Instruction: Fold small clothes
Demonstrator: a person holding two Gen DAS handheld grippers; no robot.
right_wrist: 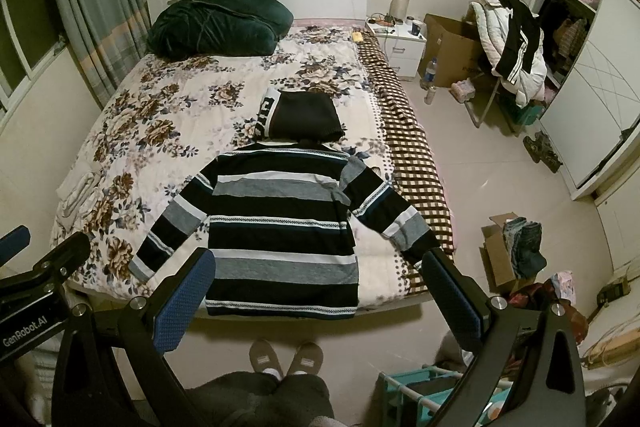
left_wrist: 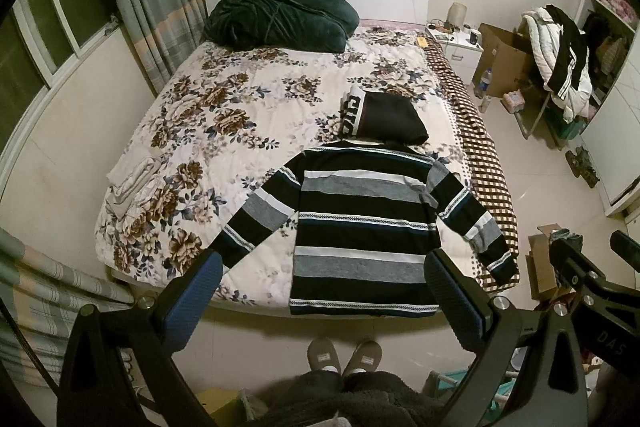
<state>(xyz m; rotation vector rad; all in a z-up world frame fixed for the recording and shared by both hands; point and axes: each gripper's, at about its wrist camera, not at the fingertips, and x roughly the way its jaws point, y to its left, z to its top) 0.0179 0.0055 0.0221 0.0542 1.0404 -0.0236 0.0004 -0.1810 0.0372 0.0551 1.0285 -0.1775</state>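
Observation:
A black, grey and white striped sweater (left_wrist: 360,227) lies flat, back up, at the near edge of the bed, both sleeves spread out; it also shows in the right wrist view (right_wrist: 280,227). A folded black garment with white lettering (left_wrist: 384,117) lies just beyond its collar, seen too in the right wrist view (right_wrist: 304,115). My left gripper (left_wrist: 324,299) is open and empty, held high above the sweater's hem. My right gripper (right_wrist: 320,299) is open and empty, also high above the hem.
The floral bedspread (left_wrist: 240,99) covers the bed, with a dark green blanket (left_wrist: 280,15) at the headboard and folded pale cloths (left_wrist: 136,183) at the left edge. A cardboard box with clothes (right_wrist: 508,251) and a chair piled with jackets (right_wrist: 512,35) stand right. My slippers (right_wrist: 286,353) are on the floor.

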